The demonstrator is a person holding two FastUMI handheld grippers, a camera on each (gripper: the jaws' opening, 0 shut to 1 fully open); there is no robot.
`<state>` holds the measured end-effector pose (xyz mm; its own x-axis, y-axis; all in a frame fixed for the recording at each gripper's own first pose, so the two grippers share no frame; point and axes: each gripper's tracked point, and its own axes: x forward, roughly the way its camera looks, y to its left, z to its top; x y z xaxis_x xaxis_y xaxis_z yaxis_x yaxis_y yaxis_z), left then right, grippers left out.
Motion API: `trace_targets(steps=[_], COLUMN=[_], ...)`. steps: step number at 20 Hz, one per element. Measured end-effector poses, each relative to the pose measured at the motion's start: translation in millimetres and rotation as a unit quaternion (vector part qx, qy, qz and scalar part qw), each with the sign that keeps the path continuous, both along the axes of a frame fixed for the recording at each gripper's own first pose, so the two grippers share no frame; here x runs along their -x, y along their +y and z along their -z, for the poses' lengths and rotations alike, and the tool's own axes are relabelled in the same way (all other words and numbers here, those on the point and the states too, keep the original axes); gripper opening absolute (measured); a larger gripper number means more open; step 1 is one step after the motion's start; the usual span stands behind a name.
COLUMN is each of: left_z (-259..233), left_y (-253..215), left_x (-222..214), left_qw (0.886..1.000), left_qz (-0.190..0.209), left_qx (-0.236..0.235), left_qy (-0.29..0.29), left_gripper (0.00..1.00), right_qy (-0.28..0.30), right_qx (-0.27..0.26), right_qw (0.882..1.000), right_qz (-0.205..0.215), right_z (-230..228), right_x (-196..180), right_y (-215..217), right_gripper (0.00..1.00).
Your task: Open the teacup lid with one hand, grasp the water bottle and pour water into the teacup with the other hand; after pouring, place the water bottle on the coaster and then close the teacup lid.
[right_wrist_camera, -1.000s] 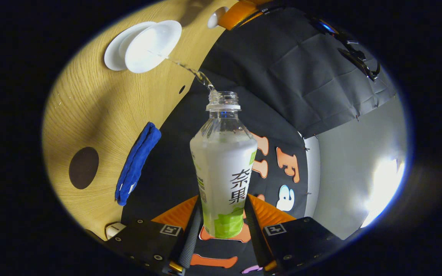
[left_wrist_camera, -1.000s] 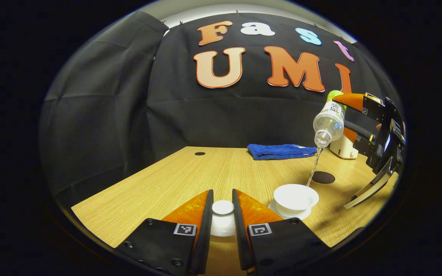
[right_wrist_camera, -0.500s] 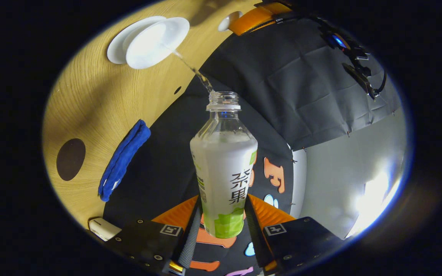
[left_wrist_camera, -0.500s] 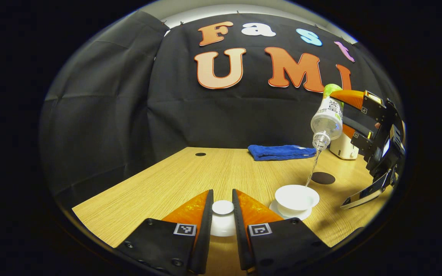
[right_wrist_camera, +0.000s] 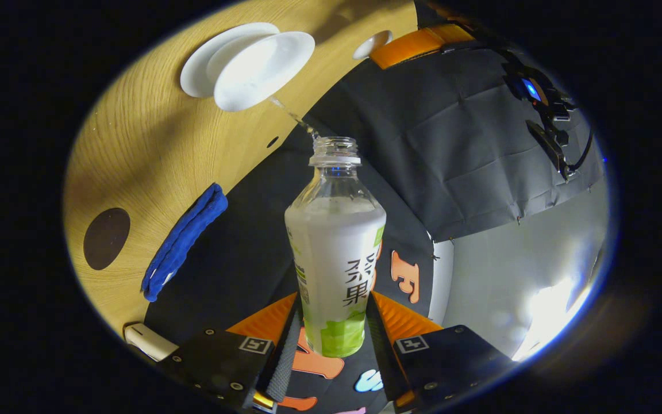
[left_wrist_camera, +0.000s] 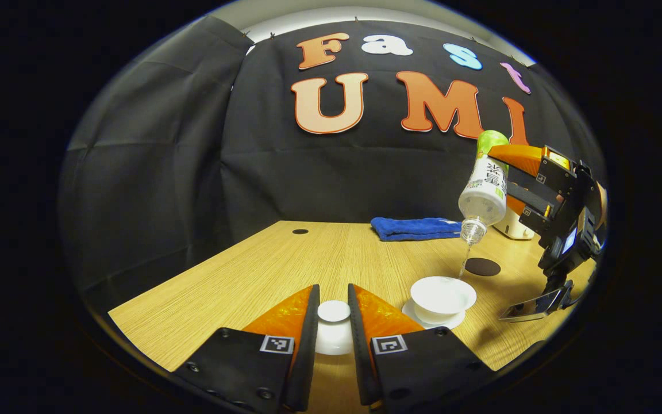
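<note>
Left gripper [left_wrist_camera: 334, 313], nearest, closed on the teacup lid [left_wrist_camera: 334, 311] above the desk [left_wrist_camera: 285, 259]. Right of the lid, the open teacup [left_wrist_camera: 443, 294]; above it, right gripper [right_wrist_camera: 334, 322] clamps the inverted water bottle [right_wrist_camera: 335, 253], label in Chinese characters. Coaster [left_wrist_camera: 482, 266] beyond the teacup.

Lid [left_wrist_camera: 334, 311]: lower part hidden between the left tool's [left_wrist_camera: 334, 322] fingers.
Saucer [left_wrist_camera: 417, 315]: mostly covered by the cup [left_wrist_camera: 443, 294].
Water level in the cup: can't make it out.
White box [left_wrist_camera: 514, 225]: partly behind the bottle [left_wrist_camera: 485, 190] and right tool [left_wrist_camera: 509, 183].
Bottle base [right_wrist_camera: 339, 339]: tucked between the right tool's [right_wrist_camera: 334, 339] fingers.
Counter [right_wrist_camera: 153, 167]: cut off at the edge.
</note>
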<state>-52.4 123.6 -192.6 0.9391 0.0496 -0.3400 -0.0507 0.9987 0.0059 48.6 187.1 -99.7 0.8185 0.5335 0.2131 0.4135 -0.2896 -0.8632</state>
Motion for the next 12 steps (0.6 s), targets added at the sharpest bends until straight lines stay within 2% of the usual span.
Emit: trace_targets(steps=[2,5,6,9,10,12], left_z=[1,3,2,-3,-5,-7], left_y=[-1,-6,-8,-12,-14,-18], left_x=[1,0,0,0,-2,-3], left_qw=[1.000,1.000,1.000,1.000,1.000,1.000], left_qz=[0.002,0.004,0.004,0.006,0.006,0.009], left_qx=[-0.003,0.004,0.007,0.012,0.013,0.016], left_qy=[0.000,0.000,0.000,-0.004,-0.006,-0.009], left_gripper=[0.35,0.35,0.32,0.35,0.32,0.35], right_qy=[0.015,0.088,0.118,0.186,0.195,0.223], right_qx=[-0.002,-0.038,-0.056,-0.105,-0.124,-0.158], right_qw=[1.000,0.995,0.991,0.977,0.973,0.961], right_qz=[0.004,0.014,0.019,0.024,0.023,0.032], right_z=[3,17,23,40,43,53], right_x=[1,-6,-9,-10,-8,-5], right_y=[-1,-5,-7,-8,-6,-9], right_gripper=[0.64,0.64,0.64,0.64,0.64,0.64])
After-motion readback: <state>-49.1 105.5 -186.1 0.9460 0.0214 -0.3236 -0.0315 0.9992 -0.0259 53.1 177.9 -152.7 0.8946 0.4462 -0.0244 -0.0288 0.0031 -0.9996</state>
